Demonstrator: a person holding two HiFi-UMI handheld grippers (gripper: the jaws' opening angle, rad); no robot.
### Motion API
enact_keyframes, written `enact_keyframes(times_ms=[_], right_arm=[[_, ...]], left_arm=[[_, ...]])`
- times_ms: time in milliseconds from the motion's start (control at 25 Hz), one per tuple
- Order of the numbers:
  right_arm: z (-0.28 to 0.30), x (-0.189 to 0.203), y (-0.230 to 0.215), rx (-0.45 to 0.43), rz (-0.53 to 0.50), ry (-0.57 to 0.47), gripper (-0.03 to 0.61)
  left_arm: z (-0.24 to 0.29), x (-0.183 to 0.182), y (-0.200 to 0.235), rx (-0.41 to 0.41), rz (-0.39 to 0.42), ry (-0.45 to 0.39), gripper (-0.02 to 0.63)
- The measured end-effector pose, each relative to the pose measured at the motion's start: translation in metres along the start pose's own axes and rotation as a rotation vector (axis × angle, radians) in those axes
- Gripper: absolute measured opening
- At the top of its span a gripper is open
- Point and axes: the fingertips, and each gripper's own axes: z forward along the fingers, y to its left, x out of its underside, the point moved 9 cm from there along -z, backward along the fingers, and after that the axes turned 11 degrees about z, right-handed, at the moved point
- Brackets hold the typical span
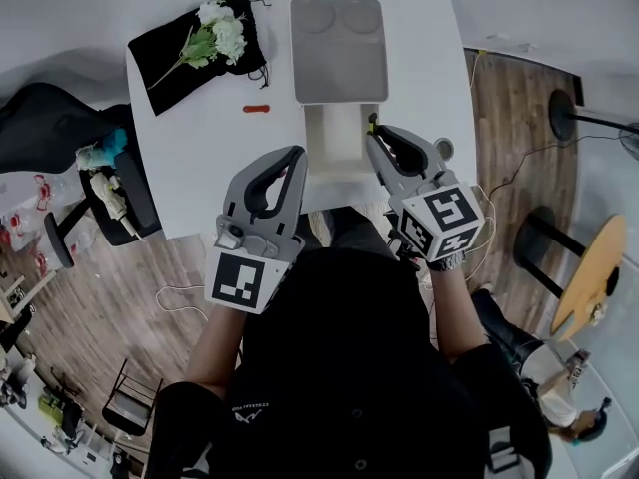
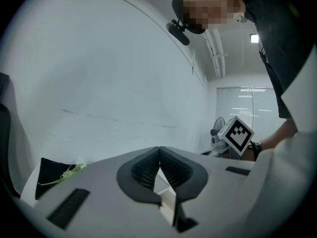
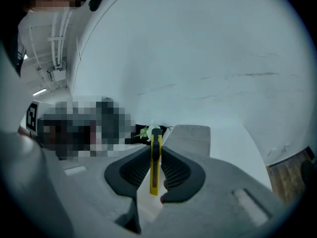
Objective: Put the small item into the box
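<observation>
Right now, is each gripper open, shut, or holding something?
Left gripper: shut, nothing between its jaws.
Right gripper: shut on the yellow utility knife.

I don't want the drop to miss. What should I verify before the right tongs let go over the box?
1. Grip: ok. The right tongs are clamped on the yellow cutter.
2. Box open: ok. The box is open, with its lid laid back.
3. Room inside: ok. The visible part of the box floor looks bare.
4. Cutter over the opening: cannot tell. The head view shows the tongs' tips at the box's right wall.
5. Other hand clear: ok. The left tongs are shut and empty, outside the box's left side.
</observation>
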Motion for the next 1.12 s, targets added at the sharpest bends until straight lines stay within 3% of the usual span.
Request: enact_keyframes(times_ms=[240,1120], right_arm=[[0.031,0.012,-0.011,0.013,0.058,0.086,0.069],[0.128,0.09,-0.053,0.123,0.026,0.485,0.069]], left_arm=[[0.006,-0.003,0.016,0.02,0.007,-0.001,0.005],[0.022,-0.004,0.047,0.039,0.004,-0.01,0.005]])
